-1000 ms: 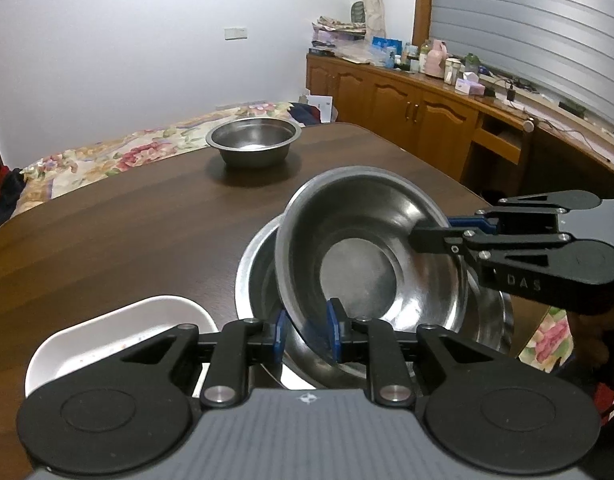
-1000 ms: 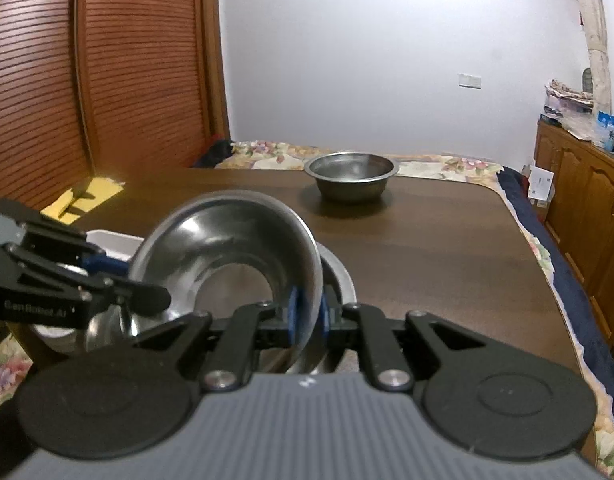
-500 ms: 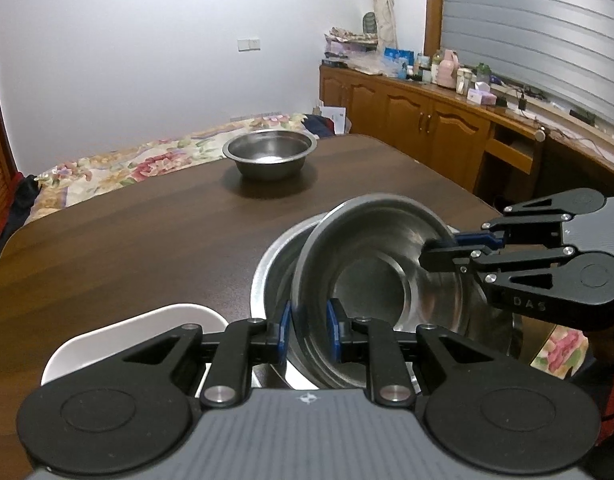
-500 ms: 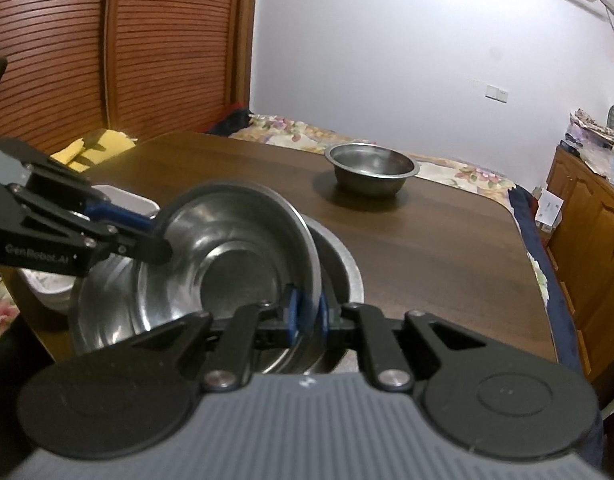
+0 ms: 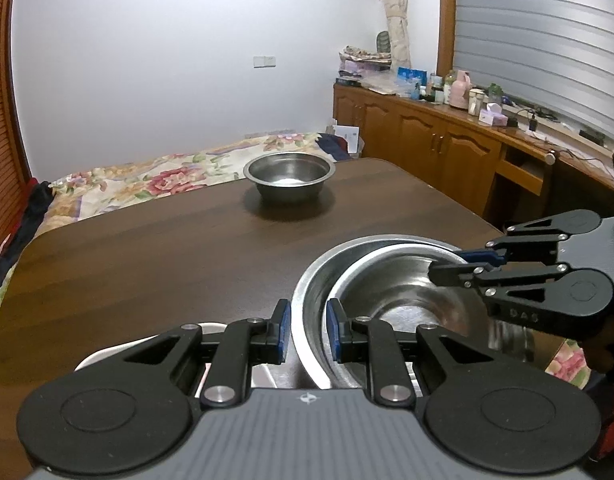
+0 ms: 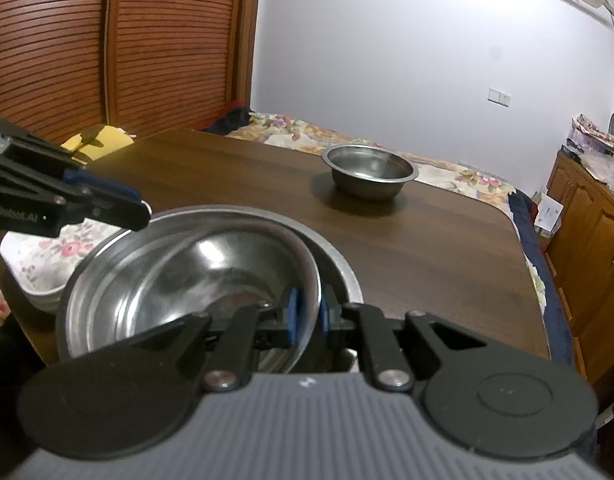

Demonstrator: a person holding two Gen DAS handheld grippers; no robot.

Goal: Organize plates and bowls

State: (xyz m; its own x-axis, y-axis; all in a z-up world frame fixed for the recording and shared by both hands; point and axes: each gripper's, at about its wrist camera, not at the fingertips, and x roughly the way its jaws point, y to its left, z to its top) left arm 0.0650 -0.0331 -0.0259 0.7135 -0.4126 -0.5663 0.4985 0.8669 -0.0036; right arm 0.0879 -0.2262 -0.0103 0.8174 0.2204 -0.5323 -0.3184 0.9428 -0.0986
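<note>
A steel inner bowl (image 5: 403, 292) (image 6: 211, 276) lies tilted inside a larger steel bowl (image 5: 319, 276) (image 6: 339, 268) at the table's near edge. My left gripper (image 5: 307, 334) is open, its jaws on either side of the bowls' near rims without gripping. My right gripper (image 6: 307, 314) is shut on the inner bowl's rim; it also shows in the left wrist view (image 5: 463, 264). A third steel bowl (image 5: 289, 176) (image 6: 369, 176) stands alone at the table's far side. A white flowered dish (image 6: 39, 260) (image 5: 107, 354) sits left of the stack.
The dark wooden table (image 5: 147, 256) has rounded corners. A bed with a floral cover (image 5: 147, 180) lies beyond it. Wooden cabinets (image 5: 447, 152) with clutter run along the right wall. A wooden slatted door (image 6: 107, 40) stands to the left.
The inner bowl has come down from steeply tilted to nearly nested in the larger bowl. My left gripper has let go of its rim and opened; the right still holds it.
</note>
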